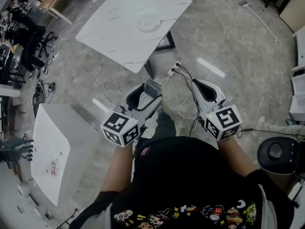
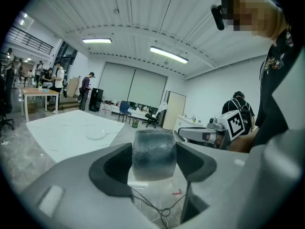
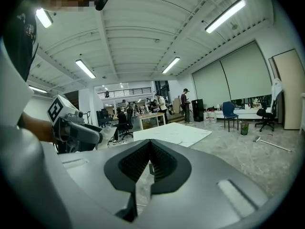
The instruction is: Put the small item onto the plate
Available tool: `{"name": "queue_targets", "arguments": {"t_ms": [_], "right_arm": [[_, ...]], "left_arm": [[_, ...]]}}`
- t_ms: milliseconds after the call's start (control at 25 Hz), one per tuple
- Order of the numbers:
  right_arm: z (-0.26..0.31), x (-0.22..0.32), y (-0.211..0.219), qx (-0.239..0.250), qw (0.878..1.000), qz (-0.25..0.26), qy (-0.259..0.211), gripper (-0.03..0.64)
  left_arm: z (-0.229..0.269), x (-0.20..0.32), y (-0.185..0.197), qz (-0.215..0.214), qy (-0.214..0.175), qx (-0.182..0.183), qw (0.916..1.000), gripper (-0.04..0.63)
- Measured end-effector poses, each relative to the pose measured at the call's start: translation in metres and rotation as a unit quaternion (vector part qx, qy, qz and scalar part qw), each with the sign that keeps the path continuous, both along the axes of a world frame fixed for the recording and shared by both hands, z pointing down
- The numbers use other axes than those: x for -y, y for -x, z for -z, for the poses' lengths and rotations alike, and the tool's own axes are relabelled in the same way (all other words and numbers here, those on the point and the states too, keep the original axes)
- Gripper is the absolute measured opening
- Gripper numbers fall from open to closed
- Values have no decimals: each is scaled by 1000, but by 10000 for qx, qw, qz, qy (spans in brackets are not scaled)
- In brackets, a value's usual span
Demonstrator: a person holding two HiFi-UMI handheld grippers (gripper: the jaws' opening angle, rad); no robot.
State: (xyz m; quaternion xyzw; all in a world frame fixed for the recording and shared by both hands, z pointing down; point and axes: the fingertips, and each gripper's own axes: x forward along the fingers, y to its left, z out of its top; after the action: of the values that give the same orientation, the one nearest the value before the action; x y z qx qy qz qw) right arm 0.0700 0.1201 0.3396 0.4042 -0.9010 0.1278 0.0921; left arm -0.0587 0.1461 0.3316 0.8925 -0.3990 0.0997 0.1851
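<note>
Item point(image 2: 153, 152) clenched in left hand-held gripper point(image 1: 150, 94) at waist, right hand-held gripper point(image 3: 150, 163) alongside, closed empty

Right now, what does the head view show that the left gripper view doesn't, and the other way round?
Only the head view: a second white table at lower left with small items on it, and a power strip on the floor. Only the left gripper view: ceiling lights and the blinds on the far wall. Both: the marble table with the plate, the small grey item clamped in the left hand-held gripper, and the right hand-held gripper.
</note>
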Motion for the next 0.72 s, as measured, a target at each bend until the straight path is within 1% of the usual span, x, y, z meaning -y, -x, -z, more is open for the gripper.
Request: {"name": "queue_targets", "arguments": {"t_ms": [120,360,560,720], "right_arm": [[4,27,28,3,10000,43,-37,21],[2,77,72,-106,9999,-31,112,21],[-2,111,102,-228,9993,-175,227,21],[1,132,120,-288,9988,-329,209,21]], "left_arm": [[-1,28,23,-59,51,10,10000,285],[-5,86,64,-187,107,44,9998,285],[-11,126,94,-348,200,89,9992,285],[-13,152,112,-479,237,132,9985,285]]}}
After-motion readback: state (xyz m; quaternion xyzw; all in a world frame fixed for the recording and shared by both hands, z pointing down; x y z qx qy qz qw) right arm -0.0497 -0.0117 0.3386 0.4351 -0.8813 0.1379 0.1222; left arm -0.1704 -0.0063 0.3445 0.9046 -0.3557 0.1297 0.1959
